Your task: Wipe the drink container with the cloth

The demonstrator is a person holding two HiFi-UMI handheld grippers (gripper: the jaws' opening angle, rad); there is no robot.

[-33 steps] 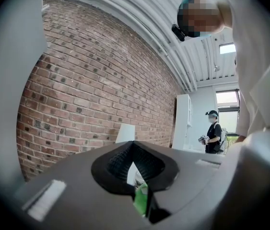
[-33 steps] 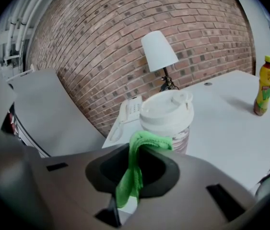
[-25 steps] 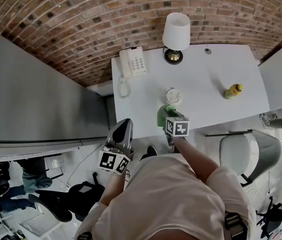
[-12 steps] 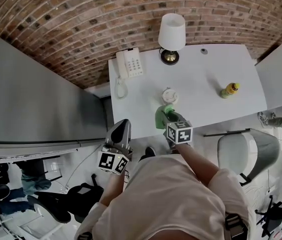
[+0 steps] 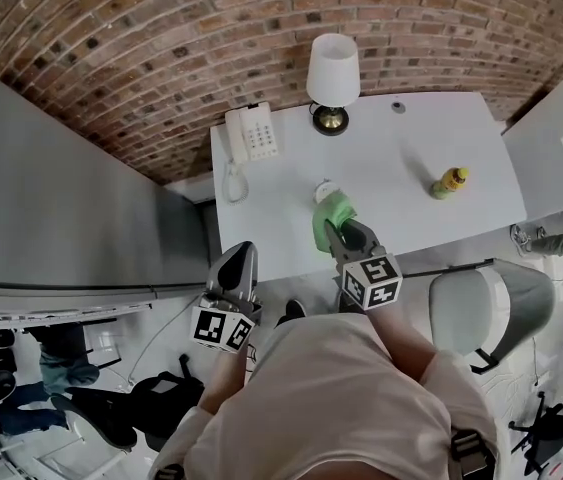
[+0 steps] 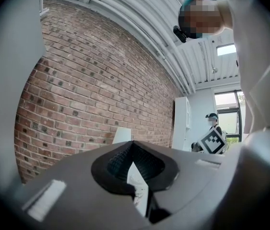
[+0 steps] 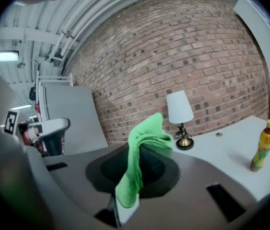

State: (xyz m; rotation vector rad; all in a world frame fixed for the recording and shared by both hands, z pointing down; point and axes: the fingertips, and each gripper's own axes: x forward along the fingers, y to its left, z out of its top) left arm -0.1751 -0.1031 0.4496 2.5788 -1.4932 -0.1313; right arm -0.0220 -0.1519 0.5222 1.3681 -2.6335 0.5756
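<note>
Pinching the green cloth (image 5: pixel 331 216) in our right gripper's (image 5: pixel 346 232) closed jaws, we hold it mid-frame above the worktop (image 5: pixel 401 158), its top fold overlapping the white lidded cup (image 5: pixel 322 187). Our left gripper (image 5: pixel 241 264), jaws together and empty, hangs lower left.

A white table (image 5: pixel 401 198) carries a telephone (image 5: pixel 250 133), a lamp (image 5: pixel 332 73), a yellow bottle (image 5: pixel 448 182) and a white cup (image 5: pixel 323 189).
</note>
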